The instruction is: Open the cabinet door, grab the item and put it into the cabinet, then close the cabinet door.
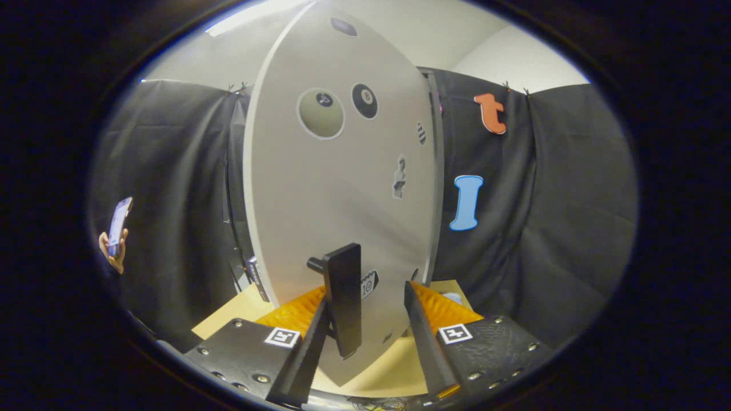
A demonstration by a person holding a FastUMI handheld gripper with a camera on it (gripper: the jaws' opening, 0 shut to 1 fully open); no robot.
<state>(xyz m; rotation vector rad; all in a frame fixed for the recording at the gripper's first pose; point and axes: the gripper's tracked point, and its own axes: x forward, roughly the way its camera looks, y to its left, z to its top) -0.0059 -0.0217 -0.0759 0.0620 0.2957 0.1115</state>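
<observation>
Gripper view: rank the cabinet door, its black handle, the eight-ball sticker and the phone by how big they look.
1. cabinet door
2. black handle, though enlarged by nearness to the gripper, open around it
3-4. eight-ball sticker and phone: alike.

The gripper [365, 314] points forward and level, its two fingers spread apart. The left finger [311, 337] seems to touch something dark, though contact is hard to judge; the right finger [420, 325] touches nothing. Far left, a hand [114, 248] is raised.
</observation>
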